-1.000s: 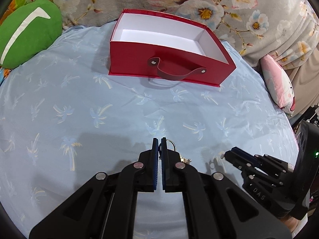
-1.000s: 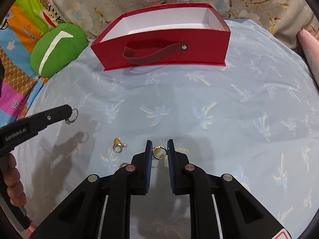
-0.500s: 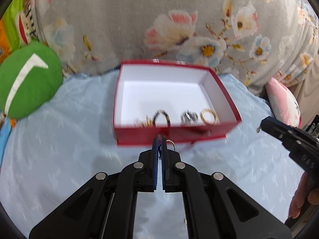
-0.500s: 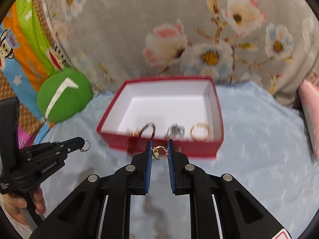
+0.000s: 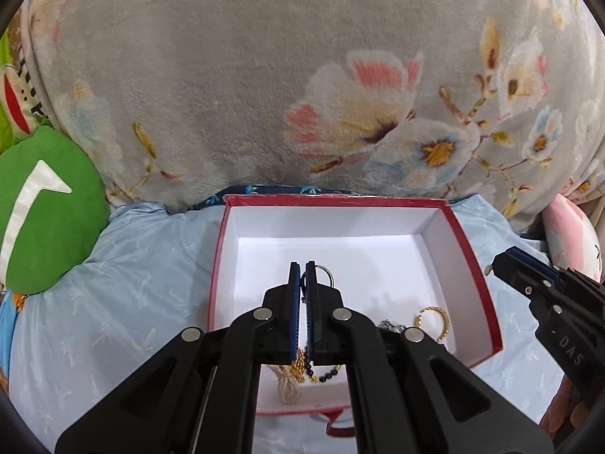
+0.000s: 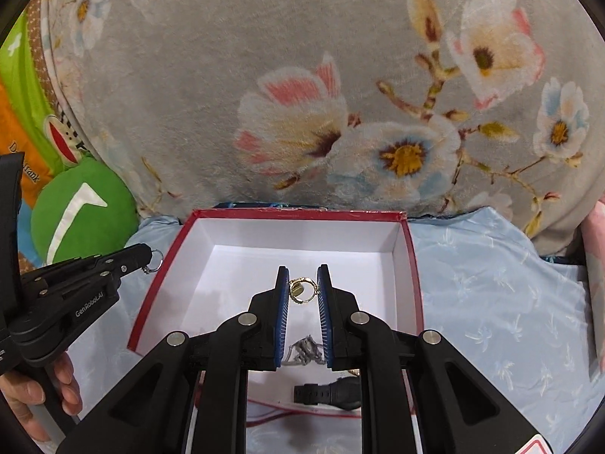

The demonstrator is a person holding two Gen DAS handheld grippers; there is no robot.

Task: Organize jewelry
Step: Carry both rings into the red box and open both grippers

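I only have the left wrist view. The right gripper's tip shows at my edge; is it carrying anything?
Observer: Yes, the right gripper pinches a small gold ring between its pads.
Operator: Is that ring over the box?
Observer: In the right wrist view it shows against the white floor of the red box, inside the rim.
Operator: Anything in the box I can't see?
Observer: A black watch strap lies near the front wall.

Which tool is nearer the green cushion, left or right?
Left. The left tool hangs by the red box's rim on the green cushion's side; the right tool is over the box's middle, farther away.
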